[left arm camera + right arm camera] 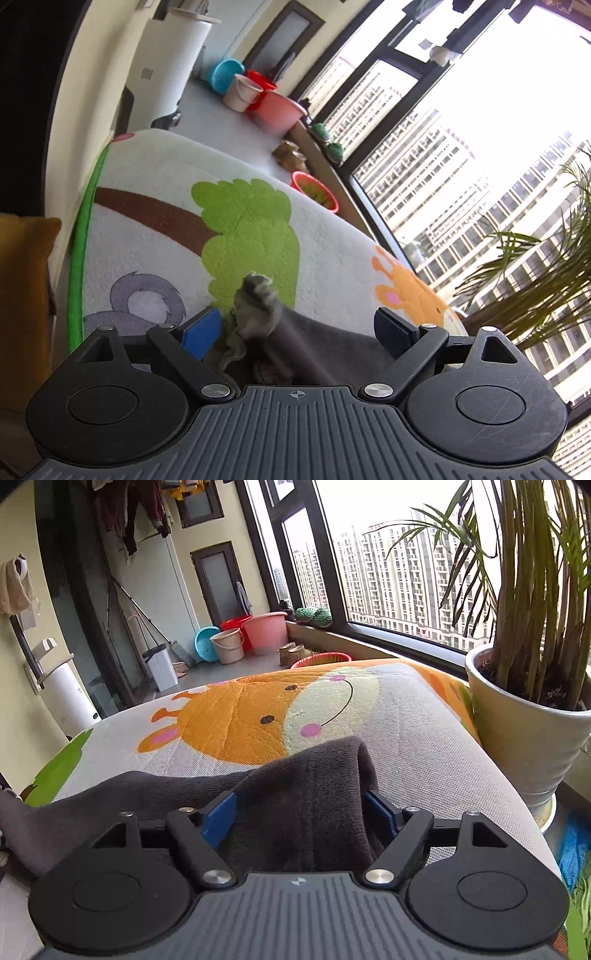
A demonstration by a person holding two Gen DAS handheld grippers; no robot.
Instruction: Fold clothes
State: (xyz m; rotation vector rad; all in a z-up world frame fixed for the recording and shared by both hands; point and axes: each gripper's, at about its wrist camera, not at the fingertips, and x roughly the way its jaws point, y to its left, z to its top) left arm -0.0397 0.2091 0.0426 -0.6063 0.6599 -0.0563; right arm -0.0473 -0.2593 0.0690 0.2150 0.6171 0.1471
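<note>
A dark grey knit garment [332, 343] lies on a cartoon-print blanket [155, 173]. In the left wrist view a crumpled, lighter grey-green part of it [255, 299] sticks up close to the blue left pad. My left gripper [299, 332] is open wide, its fingers on either side of the cloth. In the right wrist view the garment [147, 797] rises in a hump over the giraffe picture on the blanket [406, 746]. My right gripper [300, 816] stands open around that hump, which fills the gap and partly covers the right finger.
A large potted palm in a white pot [524, 738] stands close at the right of the blanket's edge. Plastic buckets and basins [264, 631] sit on the floor by the window. A red basin [314, 186] lies just past the blanket, and a yellow cushion [22, 295] is at the left.
</note>
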